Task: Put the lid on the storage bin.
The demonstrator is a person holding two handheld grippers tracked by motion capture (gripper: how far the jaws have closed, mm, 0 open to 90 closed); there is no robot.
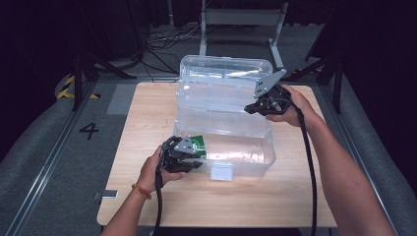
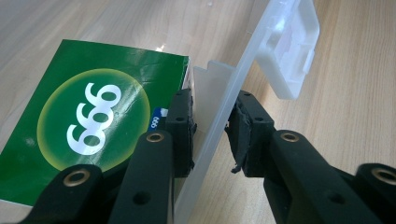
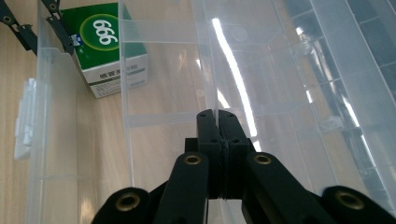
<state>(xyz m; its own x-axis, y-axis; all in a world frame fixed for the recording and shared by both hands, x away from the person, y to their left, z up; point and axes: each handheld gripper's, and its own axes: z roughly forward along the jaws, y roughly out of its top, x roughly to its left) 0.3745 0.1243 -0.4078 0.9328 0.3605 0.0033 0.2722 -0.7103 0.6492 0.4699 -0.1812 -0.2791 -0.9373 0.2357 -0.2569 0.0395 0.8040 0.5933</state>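
A clear plastic storage box (image 1: 248, 164) stands on the wooden table with its lid (image 1: 223, 73) swung up at the back. A green carton (image 1: 197, 142) marked 999 lies inside at the front left corner (image 2: 93, 121) (image 3: 105, 37). My left gripper (image 1: 196, 160) straddles the box's front wall (image 2: 210, 154), one jaw inside beside the carton and one outside, pads against the wall (image 2: 214, 98). My right gripper (image 1: 252, 109) is shut on the thin edge of a clear inner tray (image 1: 221, 123), held over the box (image 3: 217, 112).
The box's white latch (image 1: 221, 172) hangs on its front wall (image 2: 292, 46). Bare table (image 1: 147, 113) lies left of and in front of the box. A small grey piece (image 1: 106, 194) sits by the front left edge. Metal stands and cables are behind.
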